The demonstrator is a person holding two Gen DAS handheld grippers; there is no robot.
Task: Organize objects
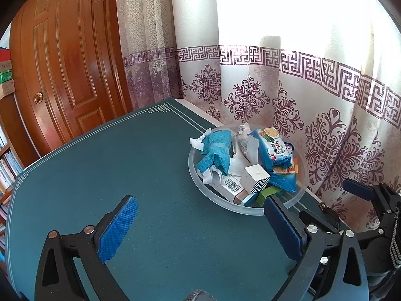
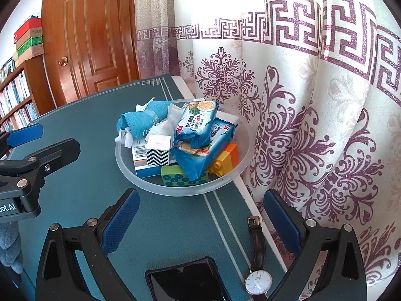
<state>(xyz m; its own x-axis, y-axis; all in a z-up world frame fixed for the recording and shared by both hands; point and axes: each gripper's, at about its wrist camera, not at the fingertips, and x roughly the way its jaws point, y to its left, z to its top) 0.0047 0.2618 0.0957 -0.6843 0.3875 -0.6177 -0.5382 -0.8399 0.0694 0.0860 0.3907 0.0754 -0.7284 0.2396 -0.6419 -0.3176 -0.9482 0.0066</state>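
Left gripper [image 1: 200, 228]: jaws wide apart, nothing between them, hovering over bare teal mat [image 1: 125, 163]. Right gripper [image 2: 200, 220]: likewise spread wide and empty, poised just short of the bowl [image 2: 175, 190].

From left to right in the right wrist view: bookshelf [image 2: 17, 100] with stacked boxes [image 2: 28, 40] on top, then wooden door [image 2: 95, 32], then part of the left gripper's body at the frame's left edge. At centre, clear bowl on the mat near the table's far right edge, just beside the curtain [image 2: 313, 100].

Heaped in the bowl, left to right: blue cloth [image 2: 142, 120] tied with white ribbon, barcode box [image 2: 142, 160] underneath, white cube [image 2: 159, 150] with black zigzag face, green block [image 2: 180, 178] with blue dots at the front, two blue snack packs [image 2: 198, 123] stacked and tilted, yellow-orange brick [image 2: 223, 160] at the right rim.

Near the bottom, between the right gripper's fingers: black phone [image 2: 185, 283] lying flat, then wristwatch [image 2: 258, 271] with dark strap, just beside the mat's right border.

In the left wrist view: same bowl [image 1: 208, 193] ahead and right of the gripper, its near rim touching or just behind the right finger [image 1: 283, 225].
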